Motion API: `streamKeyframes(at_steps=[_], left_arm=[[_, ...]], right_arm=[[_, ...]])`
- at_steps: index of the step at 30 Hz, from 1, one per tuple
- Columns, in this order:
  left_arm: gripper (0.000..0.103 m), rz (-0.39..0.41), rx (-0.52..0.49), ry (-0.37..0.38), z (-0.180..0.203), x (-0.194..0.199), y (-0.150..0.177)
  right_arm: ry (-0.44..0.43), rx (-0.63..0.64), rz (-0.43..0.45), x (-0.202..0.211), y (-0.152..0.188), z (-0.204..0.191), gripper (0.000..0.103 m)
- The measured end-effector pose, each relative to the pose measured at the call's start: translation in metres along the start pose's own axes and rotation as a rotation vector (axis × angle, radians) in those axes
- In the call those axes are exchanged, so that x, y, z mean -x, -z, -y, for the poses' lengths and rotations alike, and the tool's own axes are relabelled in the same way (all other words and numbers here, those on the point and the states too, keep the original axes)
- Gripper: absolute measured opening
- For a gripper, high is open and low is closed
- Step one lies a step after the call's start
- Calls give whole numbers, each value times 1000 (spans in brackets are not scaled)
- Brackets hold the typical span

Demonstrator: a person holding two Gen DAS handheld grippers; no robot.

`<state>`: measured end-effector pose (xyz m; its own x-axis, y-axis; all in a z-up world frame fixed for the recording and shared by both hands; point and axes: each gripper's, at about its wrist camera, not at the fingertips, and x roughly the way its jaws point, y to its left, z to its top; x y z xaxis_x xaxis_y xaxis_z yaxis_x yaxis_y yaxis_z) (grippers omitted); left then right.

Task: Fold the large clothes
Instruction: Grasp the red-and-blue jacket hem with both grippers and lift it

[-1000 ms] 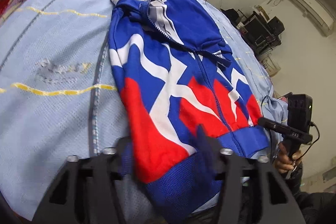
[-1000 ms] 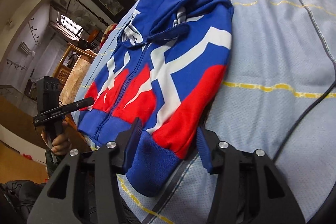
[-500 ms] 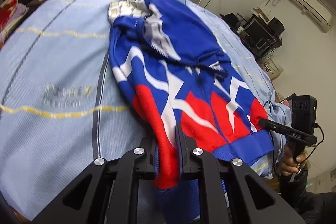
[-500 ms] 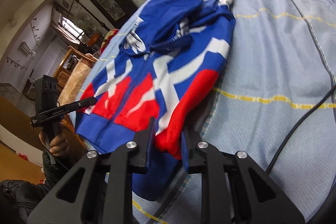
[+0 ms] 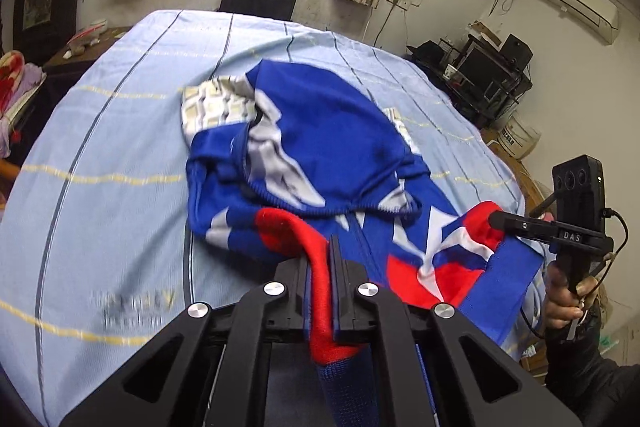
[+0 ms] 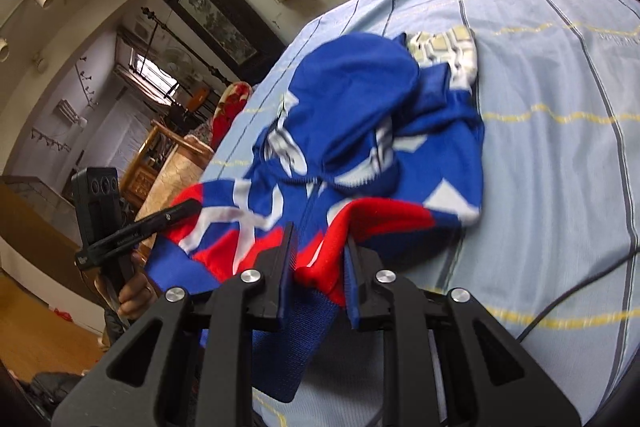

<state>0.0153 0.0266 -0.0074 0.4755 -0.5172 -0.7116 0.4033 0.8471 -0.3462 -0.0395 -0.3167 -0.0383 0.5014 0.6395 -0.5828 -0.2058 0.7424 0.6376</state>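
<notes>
The blue, red and white jacket (image 5: 320,155) lies in a heap on the light blue bed (image 5: 120,147). The left claw (image 5: 319,267) and right claw (image 6: 318,259) each pinch its red bottom edge at 6 o'clock.

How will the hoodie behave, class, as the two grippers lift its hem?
Probably floppy: the hoodie bunches and sags between the left gripper and the right gripper. Likely light, since two small pinches raise the hem. The knit looks grippy, so slipping seems unlikely, though it may drag on the sheet.
</notes>
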Motion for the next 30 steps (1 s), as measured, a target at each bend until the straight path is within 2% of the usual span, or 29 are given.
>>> streamKeyframes(at_steps=[7,13,16,19,22,25,26,27,30], left_arm=[[6,9,30,-17,-13,-22,-54],[6,-20,117,-74,-45,-72,-102],[6,-67,174,-98,-67,-109,-113],[9,-94,213,-113,-83,-140,-110],[10,-78,211,-81,-86,-134,-111],[20,-54,230,-39,-92,-121,-110],[21,-46,241,-22,-93,-116,-109],[22,-37,249,-10,-94,-112,-109],[28,-3,242,18,-91,-99,-109]], right_arm=[[-20,-59,27,-13,-55,8,20],[-9,-191,94,-39,-113,39,20],[22,-270,119,-61,-130,64,20],[56,-334,120,-87,-135,89,23],[31,-366,91,-99,-133,106,28],[-46,-361,120,-89,-137,108,42],[-64,-347,139,-82,-137,105,50],[-68,-328,153,-77,-137,101,59],[-25,-250,221,-57,-138,88,63]])
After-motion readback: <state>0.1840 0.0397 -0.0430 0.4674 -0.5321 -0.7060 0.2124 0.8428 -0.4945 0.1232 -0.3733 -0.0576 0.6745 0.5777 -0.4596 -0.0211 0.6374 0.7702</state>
